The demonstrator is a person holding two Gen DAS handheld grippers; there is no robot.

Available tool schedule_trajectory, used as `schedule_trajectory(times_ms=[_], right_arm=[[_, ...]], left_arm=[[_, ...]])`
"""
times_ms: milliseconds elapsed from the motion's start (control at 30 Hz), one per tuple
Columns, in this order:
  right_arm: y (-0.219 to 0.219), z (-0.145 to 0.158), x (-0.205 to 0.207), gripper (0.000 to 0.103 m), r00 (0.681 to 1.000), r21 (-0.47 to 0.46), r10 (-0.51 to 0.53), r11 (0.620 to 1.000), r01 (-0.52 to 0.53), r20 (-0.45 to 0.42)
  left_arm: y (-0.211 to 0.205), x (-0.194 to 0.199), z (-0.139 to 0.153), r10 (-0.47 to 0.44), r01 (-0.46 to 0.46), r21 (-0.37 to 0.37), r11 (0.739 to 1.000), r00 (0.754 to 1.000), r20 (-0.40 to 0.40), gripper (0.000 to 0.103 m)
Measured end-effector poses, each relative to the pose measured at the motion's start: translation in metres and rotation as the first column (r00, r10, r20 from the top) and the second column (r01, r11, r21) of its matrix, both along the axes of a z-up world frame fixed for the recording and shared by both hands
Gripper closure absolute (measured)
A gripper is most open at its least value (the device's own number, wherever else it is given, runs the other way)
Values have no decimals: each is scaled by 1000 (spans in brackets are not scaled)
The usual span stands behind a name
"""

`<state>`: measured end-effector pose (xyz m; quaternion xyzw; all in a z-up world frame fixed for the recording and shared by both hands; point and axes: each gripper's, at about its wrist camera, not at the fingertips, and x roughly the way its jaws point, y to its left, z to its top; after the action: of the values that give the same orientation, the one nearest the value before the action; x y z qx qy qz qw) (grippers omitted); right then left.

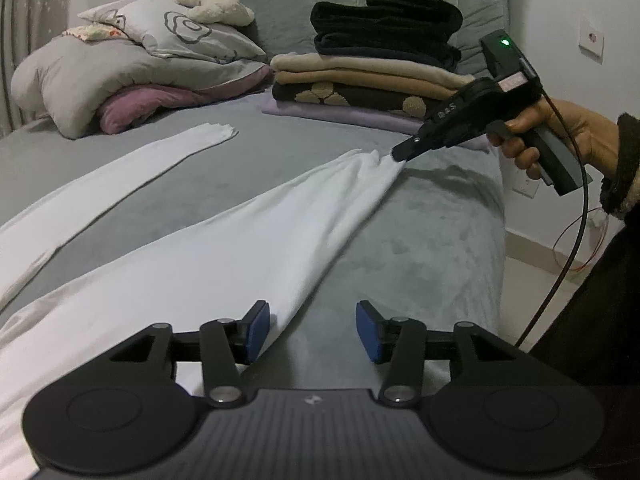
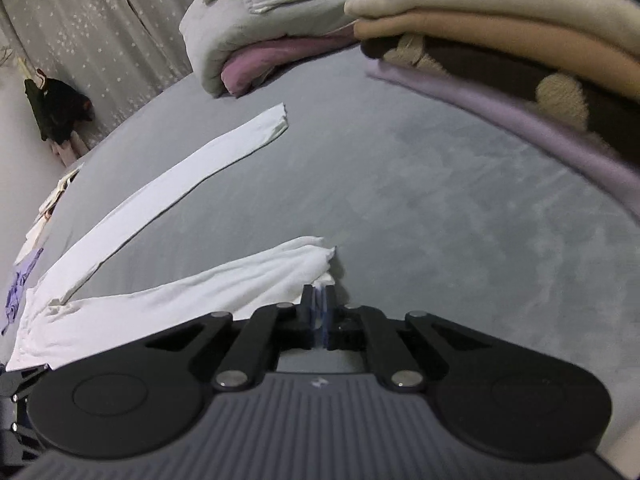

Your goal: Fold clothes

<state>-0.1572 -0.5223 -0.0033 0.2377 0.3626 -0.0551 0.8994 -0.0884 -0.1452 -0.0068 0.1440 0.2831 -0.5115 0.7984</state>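
Note:
A white long garment [image 1: 224, 240] with two long legs or sleeves lies spread on the grey bed [image 1: 420, 248]. My right gripper [image 1: 400, 156] is shut on the end of the nearer white leg [image 2: 256, 280], pinched at its cuff; in the right wrist view its jaws stand closed [image 2: 320, 304] on the fabric. My left gripper [image 1: 312, 332] is open just above the bed, its left pad [image 1: 258, 332] touching the edge of the same white leg near its wider part. The other leg [image 2: 180, 184] lies flat, stretched toward the pillows.
A stack of folded clothes [image 1: 372, 68], black, beige, brown and lilac, sits at the far right of the bed. A heap of pillows and duvet [image 1: 132, 64] with a plush toy lies at the far left. The bed's right edge [image 1: 500, 200] drops to the floor. A curtain [image 2: 100, 32] hangs behind.

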Motion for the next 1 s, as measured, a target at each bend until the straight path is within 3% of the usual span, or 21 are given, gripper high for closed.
schedule_trajectory(times_ms=[200,267,333,467,533,667,833,933,1000], right_arm=[[-1,-4,-4,100,993,-63,38,997,-45,-113],[5,-7,-1,93,988,-107,68,991,-84,-138],[9,-2,-1,79,990,-150,77,984,-95,-120],[14,13,1,79,998,-242,58,969,-53,16],[25,18,11,80,991,-270,112,959,-89,71],[45,4,36,80,980,-309,198,934,-179,32],[34,-12,51,79,997,-438,40,897,-63,-61],[46,-3,49,78,1000,-491,-2,871,-4,-12],[66,2,51,77,999,-457,21,890,-1,37]], left_arm=[[4,5,-1,-11,11,11,1000,999,-48,54],[3,4,-1,-14,14,14,1000,999,-48,54],[2,3,0,-14,15,14,1000,999,-45,53],[0,3,-2,-23,24,17,1000,999,-49,50],[-2,2,-6,-31,32,22,999,999,-44,49],[-2,1,-7,-37,38,21,999,999,-39,47],[9,1,1,-5,5,8,1000,999,-34,47],[30,5,13,56,-57,-21,998,998,-9,46],[49,11,20,123,-123,-42,992,992,9,44]])
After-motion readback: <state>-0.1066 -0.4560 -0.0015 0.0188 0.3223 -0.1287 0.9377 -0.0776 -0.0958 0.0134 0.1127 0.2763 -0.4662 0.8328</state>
